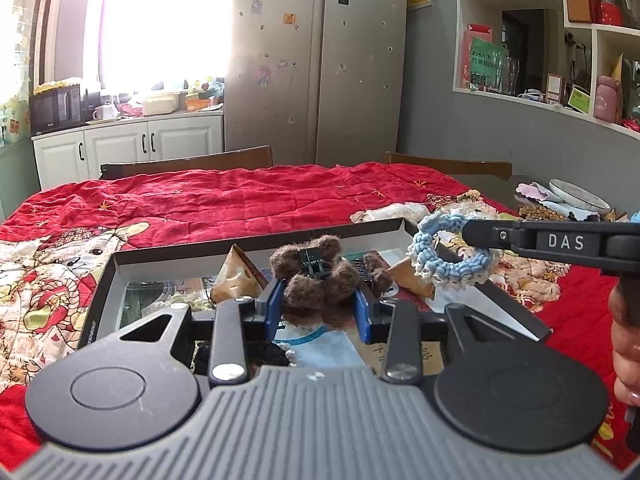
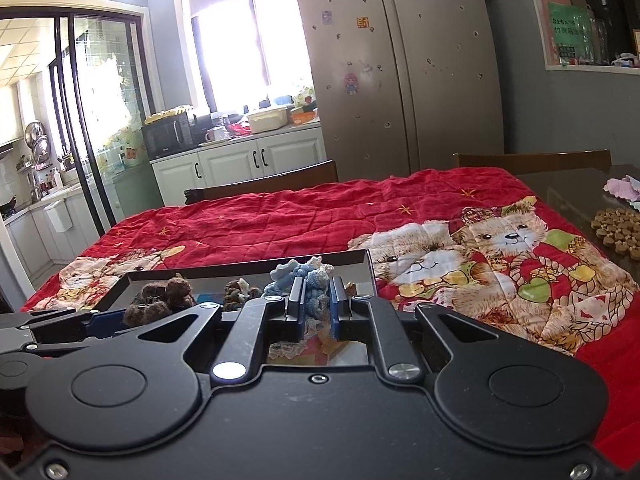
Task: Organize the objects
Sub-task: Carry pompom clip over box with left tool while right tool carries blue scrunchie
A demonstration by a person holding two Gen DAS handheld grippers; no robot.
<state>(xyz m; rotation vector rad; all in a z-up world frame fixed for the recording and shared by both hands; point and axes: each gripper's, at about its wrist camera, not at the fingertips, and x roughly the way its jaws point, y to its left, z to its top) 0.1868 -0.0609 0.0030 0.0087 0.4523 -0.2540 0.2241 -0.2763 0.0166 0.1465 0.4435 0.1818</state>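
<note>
My left gripper point(image 1: 320, 304) is shut on a brown fuzzy hair clip point(image 1: 320, 284) with a black claw, held over an open dark box point(image 1: 256, 236) on the red quilt. My right gripper point(image 2: 318, 304) is shut on a blue and white crocheted scrunchie point(image 2: 312, 280); it also shows in the left wrist view point(image 1: 452, 256), held at the box's right side by the right gripper point(image 1: 480, 234). In the right wrist view the brown clip point(image 2: 164, 300) sits at the left, in the left gripper. The box point(image 2: 360, 260) holds several small items.
A red quilt with bear prints point(image 1: 200, 204) covers the table. Two wooden chairs point(image 1: 188, 162) stand behind it. At the far right lie a plate point(image 1: 576, 194), cloths and a brown beaded mat point(image 2: 618, 230). A fridge point(image 1: 320, 60) and cabinets stand beyond.
</note>
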